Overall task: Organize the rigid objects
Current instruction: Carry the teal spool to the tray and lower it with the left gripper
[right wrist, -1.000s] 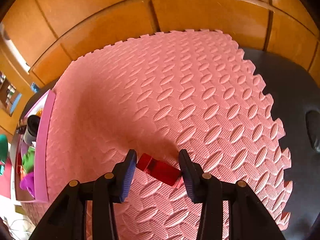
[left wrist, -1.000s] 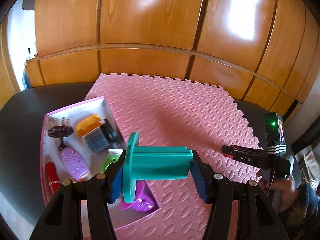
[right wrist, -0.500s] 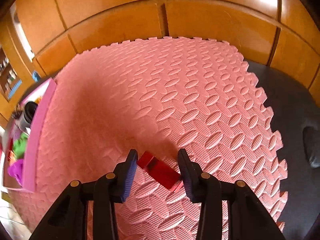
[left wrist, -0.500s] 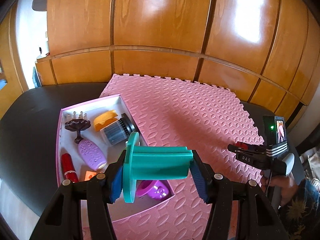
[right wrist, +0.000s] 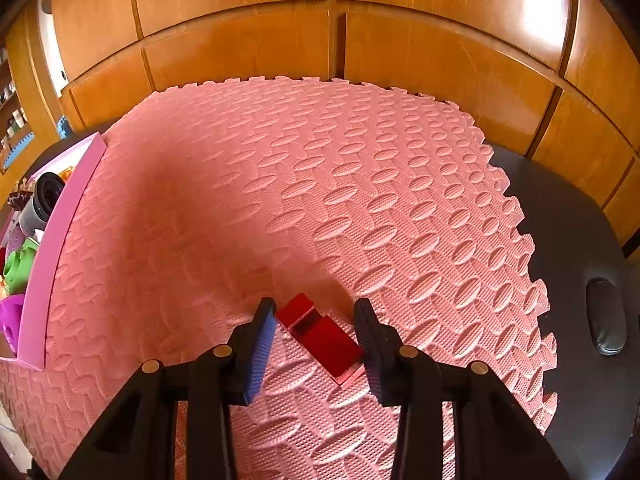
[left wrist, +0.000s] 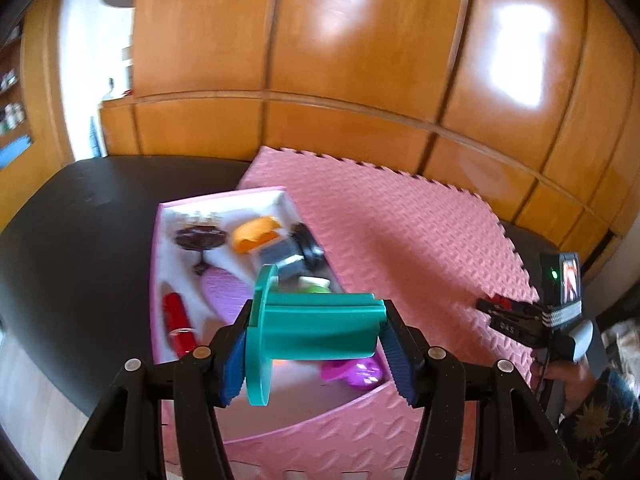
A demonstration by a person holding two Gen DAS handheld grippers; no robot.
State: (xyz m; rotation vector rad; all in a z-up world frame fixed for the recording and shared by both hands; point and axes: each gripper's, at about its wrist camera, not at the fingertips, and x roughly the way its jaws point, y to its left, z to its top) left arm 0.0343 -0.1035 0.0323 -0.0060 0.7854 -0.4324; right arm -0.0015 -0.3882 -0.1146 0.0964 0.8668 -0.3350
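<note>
A: We hold the teal spool clamped crosswise between the pads of our left gripper, lifted above the near end of the pink tray, which sits at the left edge of the pink foam mat.

B: In the tray we see a red tube, a purple oval piece, an orange piece and a grey cylinder.

A: Our right gripper stands released, jaws apart on either side of the red block.

B: That block lies flat on the mat near its front edge, just beside the right pad; we cannot tell whether they touch.
</note>
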